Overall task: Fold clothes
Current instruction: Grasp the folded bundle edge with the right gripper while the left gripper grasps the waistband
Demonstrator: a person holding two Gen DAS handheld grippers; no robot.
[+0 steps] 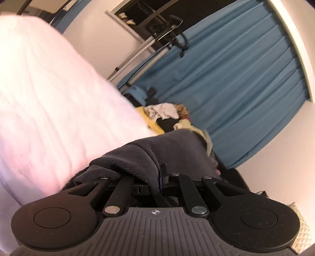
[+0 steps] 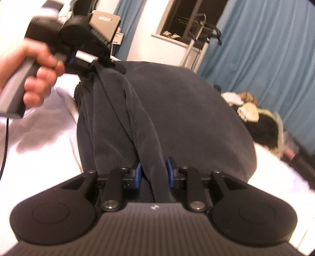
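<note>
A dark grey garment (image 2: pixel 177 110) hangs stretched between my two grippers above a white bed sheet (image 2: pixel 35 141). My right gripper (image 2: pixel 154 173) is shut on a bunched edge of it, between its blue pads (image 2: pixel 137 174). My left gripper (image 1: pixel 159 177) is shut on another edge of the same garment (image 1: pixel 141 155), which drapes over its fingers. In the right wrist view the left gripper (image 2: pixel 98 63) shows at upper left, held by a hand (image 2: pixel 37 69), with the cloth hanging from it.
A pile of mixed clothes (image 1: pixel 167 114) lies at the far side of the bed, also seen in the right wrist view (image 2: pixel 250 110). Blue curtains (image 1: pixel 236 78) and a dark window (image 2: pixel 189 17) stand behind. A cable (image 2: pixel 5 147) hangs from the left gripper's handle.
</note>
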